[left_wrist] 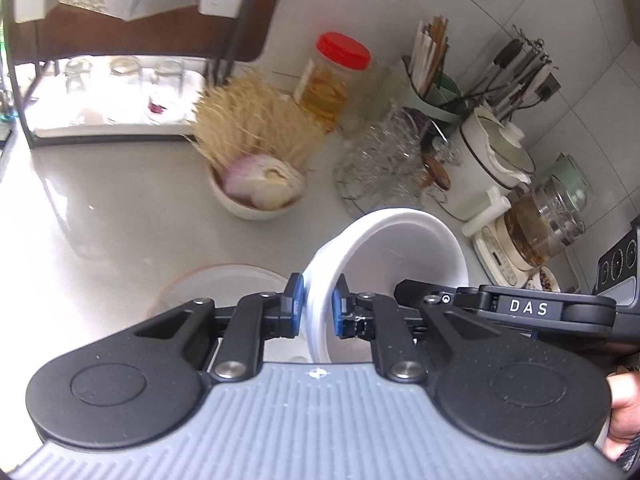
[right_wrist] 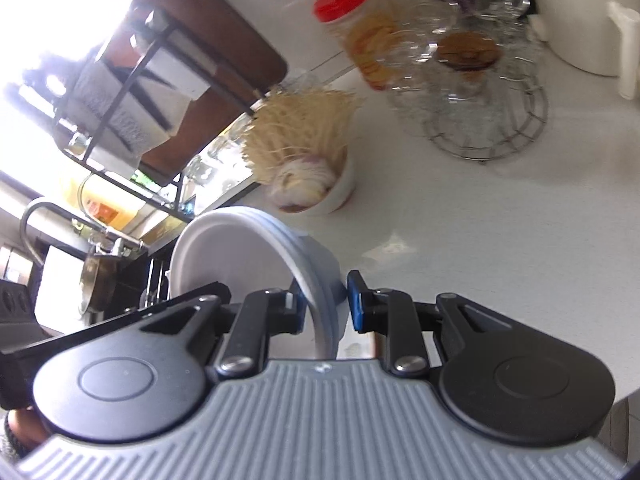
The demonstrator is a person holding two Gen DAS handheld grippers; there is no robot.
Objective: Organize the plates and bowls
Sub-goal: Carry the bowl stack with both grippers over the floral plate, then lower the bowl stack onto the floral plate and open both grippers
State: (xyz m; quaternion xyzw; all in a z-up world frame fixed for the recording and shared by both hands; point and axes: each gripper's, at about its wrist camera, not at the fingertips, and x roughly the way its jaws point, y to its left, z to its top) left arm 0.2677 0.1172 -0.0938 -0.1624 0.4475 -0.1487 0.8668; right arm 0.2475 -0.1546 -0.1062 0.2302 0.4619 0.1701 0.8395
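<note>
White bowl (left_wrist: pixel 404 252) tilted | left claw (left_wrist: pixel 316 308) clamped on rim | right claw (right_wrist: pixel 326 304) clamped on rim

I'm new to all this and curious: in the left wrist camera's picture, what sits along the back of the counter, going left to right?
Dish rack → bowl of onions and straw-like fibres → red-lidded jar → wire basket of glassware → white pot → glass kettle.
</note>
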